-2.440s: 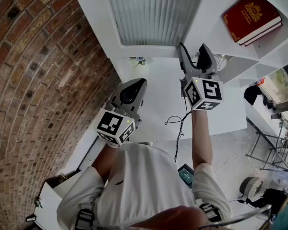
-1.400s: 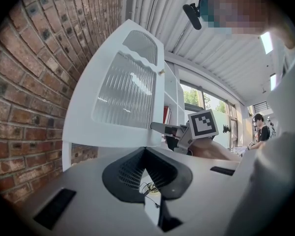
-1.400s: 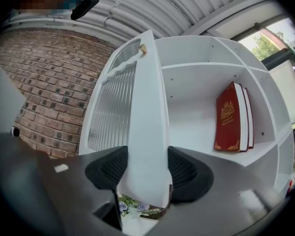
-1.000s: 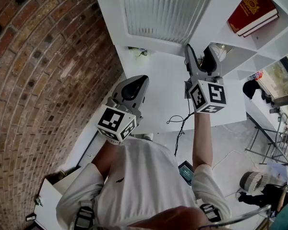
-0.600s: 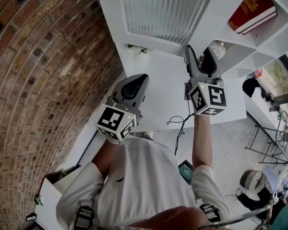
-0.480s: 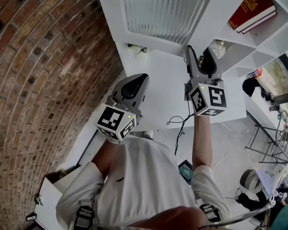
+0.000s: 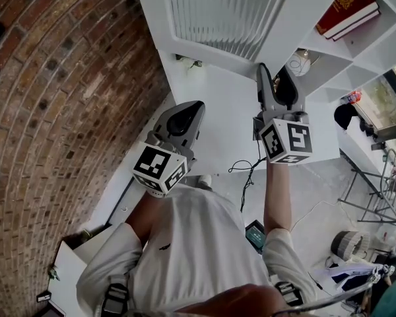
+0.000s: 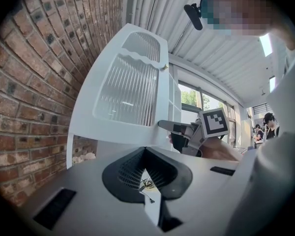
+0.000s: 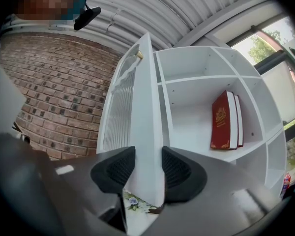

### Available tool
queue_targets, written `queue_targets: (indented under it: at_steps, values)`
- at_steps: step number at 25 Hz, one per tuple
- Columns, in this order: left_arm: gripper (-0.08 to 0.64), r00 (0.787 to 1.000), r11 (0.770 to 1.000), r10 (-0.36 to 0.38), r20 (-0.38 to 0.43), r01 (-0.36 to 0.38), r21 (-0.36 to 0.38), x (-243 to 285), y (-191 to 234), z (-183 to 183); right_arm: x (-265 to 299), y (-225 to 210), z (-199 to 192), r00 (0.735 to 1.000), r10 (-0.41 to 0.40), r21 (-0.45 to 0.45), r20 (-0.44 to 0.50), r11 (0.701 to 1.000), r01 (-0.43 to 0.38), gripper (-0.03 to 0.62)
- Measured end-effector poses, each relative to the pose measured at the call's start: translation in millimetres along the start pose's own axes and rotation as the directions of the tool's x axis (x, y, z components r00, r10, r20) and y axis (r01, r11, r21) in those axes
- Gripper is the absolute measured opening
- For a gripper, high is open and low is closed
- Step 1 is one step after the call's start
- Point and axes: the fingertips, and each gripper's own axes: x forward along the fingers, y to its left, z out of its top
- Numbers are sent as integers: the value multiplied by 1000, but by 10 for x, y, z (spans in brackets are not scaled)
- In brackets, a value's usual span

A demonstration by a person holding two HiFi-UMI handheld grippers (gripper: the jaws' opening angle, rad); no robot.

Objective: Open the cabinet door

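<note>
White cabinet door [image 9: 137,107] edge pinched by just-closing fingers [image 9: 115,170] of right gripper [image 9: 148,157], forearm outstretched; left gripper [image 8: 145,154] clenched.

A workshop-like studio: bare brick wall [image 8: 29,82] beside the white cabinet [image 8: 128,90], corrugated metal roof [image 8: 214,50] above it (large windows [image 8: 189,98] beyond).

No legible text, gold print on red book [image 9: 220,122] too small to read

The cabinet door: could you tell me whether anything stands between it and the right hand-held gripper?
Nothing visible does. The free edge of the cabinet door lies between the jaws of the right hand-held gripper, which have just been closing, and both pads appear to touch it.
</note>
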Motion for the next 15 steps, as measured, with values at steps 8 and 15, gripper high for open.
queue_targets:
  at_steps: [8, 15]
  values:
    - [9, 1000, 1000, -1, 4, 1, 7, -63, -99, 1, -137, 101, 22, 1000, 10, -2, -1, 1000, -10, 153]
    - [9, 1000, 1000, 4, 8, -4, 9, -101, -145, 9, -253, 174, 43, 1000, 22, 1, 5, 1000, -22, 144]
